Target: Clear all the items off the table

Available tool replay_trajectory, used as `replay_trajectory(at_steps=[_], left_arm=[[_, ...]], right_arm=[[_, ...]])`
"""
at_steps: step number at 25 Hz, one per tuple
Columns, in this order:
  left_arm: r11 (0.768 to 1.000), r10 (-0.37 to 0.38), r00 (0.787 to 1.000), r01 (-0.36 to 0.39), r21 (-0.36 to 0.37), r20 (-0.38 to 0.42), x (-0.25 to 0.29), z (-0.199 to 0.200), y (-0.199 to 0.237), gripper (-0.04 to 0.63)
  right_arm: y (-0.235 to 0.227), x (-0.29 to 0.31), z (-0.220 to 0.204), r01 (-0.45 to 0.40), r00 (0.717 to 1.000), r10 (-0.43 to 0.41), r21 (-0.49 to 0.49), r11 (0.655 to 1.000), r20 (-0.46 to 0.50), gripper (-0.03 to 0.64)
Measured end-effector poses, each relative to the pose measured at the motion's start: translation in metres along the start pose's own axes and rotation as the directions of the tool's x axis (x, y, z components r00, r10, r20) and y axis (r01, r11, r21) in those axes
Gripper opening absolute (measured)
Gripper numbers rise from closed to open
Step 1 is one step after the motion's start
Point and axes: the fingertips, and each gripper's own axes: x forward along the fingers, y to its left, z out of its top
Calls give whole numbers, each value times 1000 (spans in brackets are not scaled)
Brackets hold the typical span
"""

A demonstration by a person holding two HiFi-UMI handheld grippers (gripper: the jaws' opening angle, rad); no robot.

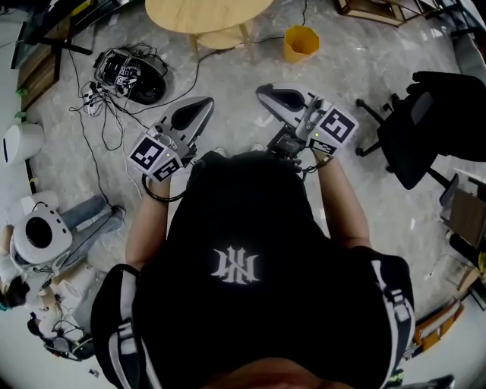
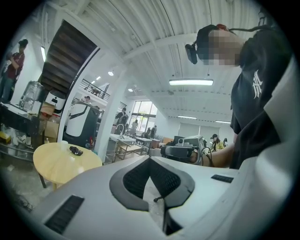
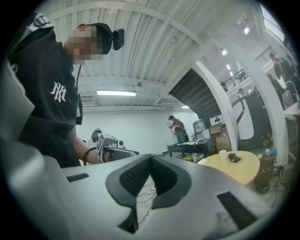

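Note:
Both grippers are held up in front of the person, well short of the round wooden table point(image 1: 205, 17). My left gripper point(image 1: 203, 104) is shut with nothing in it, its pads point(image 2: 136, 176) meeting. My right gripper point(image 1: 263, 92) is also shut and holds nothing, its pads point(image 3: 164, 176) pressed together. In the left gripper view the table point(image 2: 56, 164) carries a small dark item point(image 2: 76, 150) and a white cup point(image 2: 63, 142). The right gripper view shows the same table point(image 3: 239, 169) with the cup point(image 3: 222, 154) and the dark item point(image 3: 234, 158).
A yellow bin point(image 1: 301, 42) stands on the floor by the table. A black office chair point(image 1: 416, 129) is at the right. Cables and a black device point(image 1: 130, 76) lie at the left, with white machines point(image 1: 38, 232) further left. Other people stand in the background.

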Motion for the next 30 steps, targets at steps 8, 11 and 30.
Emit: replay_trajectory(at_steps=[8, 11, 30], left_arm=[[1000, 25, 999, -24, 14, -25, 17, -3, 9, 14], [999, 36, 999, -36, -1, -31, 15, -7, 24, 14], [999, 21, 1000, -21, -44, 0, 11, 28, 250, 14]], right_arm=[[-24, -4, -8, -17, 1000, 17, 31, 999, -6, 2], [-35, 5, -10, -11, 1000, 11, 34, 999, -9, 2], [-169, 191, 15, 49, 992, -52, -24, 998, -116, 5]])
